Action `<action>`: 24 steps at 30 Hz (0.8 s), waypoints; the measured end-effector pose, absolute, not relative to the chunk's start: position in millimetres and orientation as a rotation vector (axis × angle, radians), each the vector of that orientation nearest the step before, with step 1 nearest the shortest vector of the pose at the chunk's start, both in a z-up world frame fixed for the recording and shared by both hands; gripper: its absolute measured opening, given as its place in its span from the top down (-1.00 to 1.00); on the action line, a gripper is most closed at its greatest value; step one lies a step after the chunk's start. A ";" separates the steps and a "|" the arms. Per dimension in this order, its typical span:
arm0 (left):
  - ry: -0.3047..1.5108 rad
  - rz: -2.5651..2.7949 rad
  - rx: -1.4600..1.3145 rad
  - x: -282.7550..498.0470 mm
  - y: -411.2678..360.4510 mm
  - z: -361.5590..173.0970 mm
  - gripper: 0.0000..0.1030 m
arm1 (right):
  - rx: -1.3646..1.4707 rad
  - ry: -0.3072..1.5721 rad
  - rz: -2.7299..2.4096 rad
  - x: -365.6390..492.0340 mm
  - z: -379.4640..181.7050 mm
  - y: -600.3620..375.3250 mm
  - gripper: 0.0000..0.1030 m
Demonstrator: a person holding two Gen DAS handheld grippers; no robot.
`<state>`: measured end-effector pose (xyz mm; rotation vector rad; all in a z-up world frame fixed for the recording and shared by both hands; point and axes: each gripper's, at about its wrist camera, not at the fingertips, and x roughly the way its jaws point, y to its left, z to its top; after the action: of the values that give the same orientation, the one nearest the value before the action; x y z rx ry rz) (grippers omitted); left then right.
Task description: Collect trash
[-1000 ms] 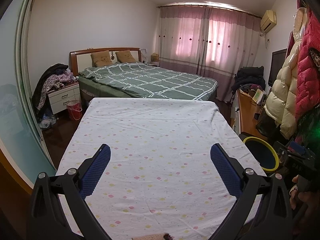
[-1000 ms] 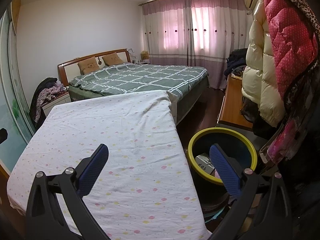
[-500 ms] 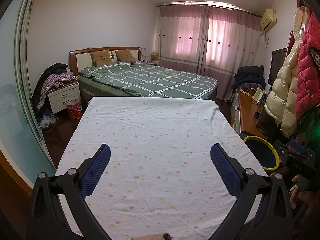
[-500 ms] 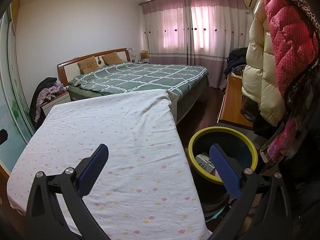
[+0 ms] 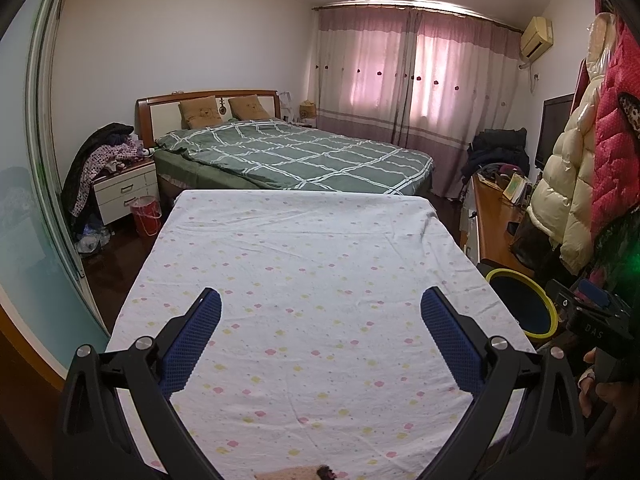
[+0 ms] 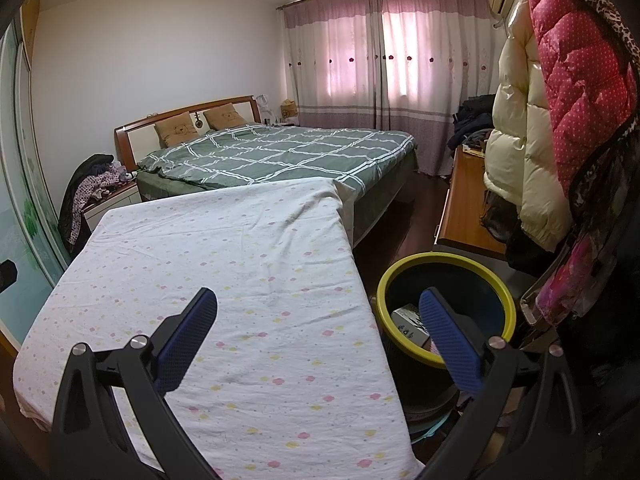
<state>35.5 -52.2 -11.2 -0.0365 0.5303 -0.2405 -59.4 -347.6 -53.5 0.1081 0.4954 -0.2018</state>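
Observation:
A dark bin with a yellow rim (image 6: 446, 308) stands on the floor right of the table; a white printed box (image 6: 410, 320) lies inside it. The same bin (image 5: 520, 304) shows at the right edge of the left wrist view. My left gripper (image 5: 320, 336) hangs open over the white flowered tablecloth (image 5: 304, 264), with nothing between its fingers. My right gripper (image 6: 318, 334) is open too, straddling the table's right edge, its right finger over the bin. A small brownish scrap (image 5: 296, 473) lies at the near table edge.
A green checked bed (image 5: 296, 156) stands beyond the table. A red bucket (image 5: 146, 216) and a nightstand piled with clothes (image 5: 120, 184) are at the left. A wooden desk (image 6: 466, 208) and hanging jackets (image 6: 560, 112) crowd the right. A hand holds the other gripper (image 5: 600, 332).
Both views have shifted very slightly; the grippers stay open and nothing on the table has moved.

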 end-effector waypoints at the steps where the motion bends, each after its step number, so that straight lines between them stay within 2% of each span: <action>1: 0.530 -0.242 -0.036 35.3 -52.2 -11.8 -0.91 | 0.109 0.496 -0.201 -59.3 -53.7 -347.7 -0.88; 24: 0.553 -0.264 -0.032 43.5 -54.5 -15.3 -0.91 | 0.110 0.509 -0.201 -56.0 -58.7 -345.7 -0.88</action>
<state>43.5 -54.5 -15.3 -0.0321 0.5526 -0.2640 -56.0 -345.7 -58.7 0.1101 0.5090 -0.2011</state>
